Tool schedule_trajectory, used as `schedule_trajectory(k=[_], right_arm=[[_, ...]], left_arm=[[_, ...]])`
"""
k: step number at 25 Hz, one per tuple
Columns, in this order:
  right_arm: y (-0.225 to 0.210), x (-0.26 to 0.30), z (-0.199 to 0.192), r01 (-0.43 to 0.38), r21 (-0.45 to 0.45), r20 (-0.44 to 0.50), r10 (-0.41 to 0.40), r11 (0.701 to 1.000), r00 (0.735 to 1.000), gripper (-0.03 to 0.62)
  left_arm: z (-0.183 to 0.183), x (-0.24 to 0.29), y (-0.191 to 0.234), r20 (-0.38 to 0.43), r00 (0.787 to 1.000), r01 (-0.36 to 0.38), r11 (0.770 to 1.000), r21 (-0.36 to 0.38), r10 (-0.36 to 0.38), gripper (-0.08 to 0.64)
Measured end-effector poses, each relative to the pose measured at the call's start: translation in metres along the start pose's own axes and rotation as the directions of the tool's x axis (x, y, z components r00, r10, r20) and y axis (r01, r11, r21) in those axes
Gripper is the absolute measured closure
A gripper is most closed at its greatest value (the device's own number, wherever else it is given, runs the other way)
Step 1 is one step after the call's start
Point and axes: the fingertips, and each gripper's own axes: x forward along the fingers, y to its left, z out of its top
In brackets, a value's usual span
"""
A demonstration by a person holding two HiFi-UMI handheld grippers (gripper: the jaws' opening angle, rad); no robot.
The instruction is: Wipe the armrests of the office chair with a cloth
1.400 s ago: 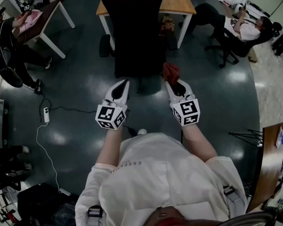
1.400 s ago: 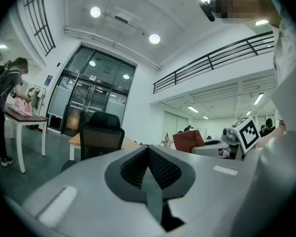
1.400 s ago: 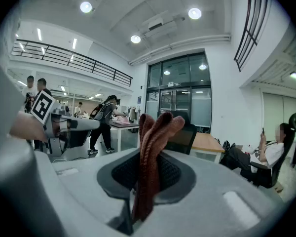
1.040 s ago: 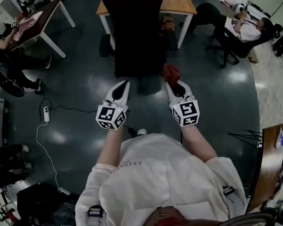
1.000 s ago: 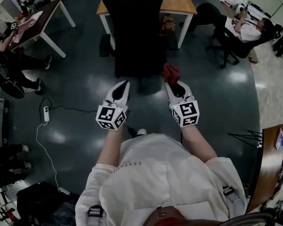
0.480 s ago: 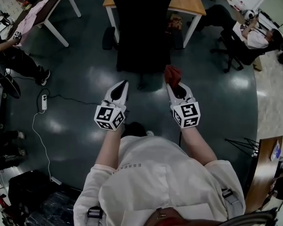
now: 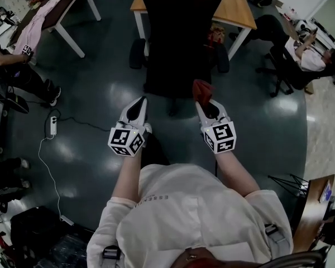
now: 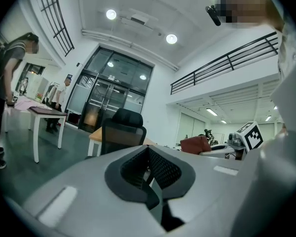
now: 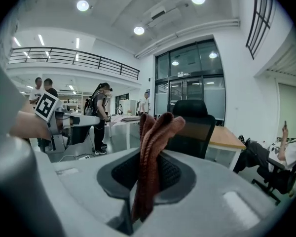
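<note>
Your right tongs [image 7: 204, 104] are clenched on the folded red cloth [image 7: 201, 88], with its free end poking forward, ready to meet an armrest [image 7: 222, 59]. Your left tongs [image 7: 138, 104] are pressed together and empty. The office chair [image 7: 178, 32] stands ahead, not yet reached.

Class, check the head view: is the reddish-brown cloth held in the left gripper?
No, the reddish-brown cloth sits clamped in the right gripper, while the left gripper holds nothing.
</note>
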Motion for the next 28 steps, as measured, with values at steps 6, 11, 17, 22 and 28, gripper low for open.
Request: schedule_trajectory(k=[6,11,17,22,28], right_arm=[[-0.018,0.094,0.029,0.029,-0.008,-0.012,-0.029,1.0,1.0,0.543],[-0.024,0.189,0.043,0.055,0.023,-0.066,-0.053,0.998,0.996,0.543],[-0.019,0.3,0.047,0.048,0.002,-0.135,-0.047,0.999,0.99,0.543],[-0.028,0.369,0.026,0.017,-0.007,-0.23,-0.018,1.0,0.973,0.543],[-0.043,0.45,-0.004,-0.051,-0.04,-0.312,0.036,0.998,0.949,0.543]], left_arm=[[0.022,0.059,0.089,-0.002,1.0,0.0,1.0,-0.002,0.0,0.543],[0.028,0.104,0.174,-0.063,0.998,0.022,0.999,-0.023,-0.023,0.543],[0.018,0.14,0.26,-0.125,0.991,0.03,0.997,-0.075,-0.039,0.543],[-0.016,0.163,0.3,-0.2,0.98,-0.011,0.989,-0.145,-0.018,0.543],[-0.065,0.188,0.329,-0.274,0.962,-0.053,0.978,-0.204,-0.005,0.543]])
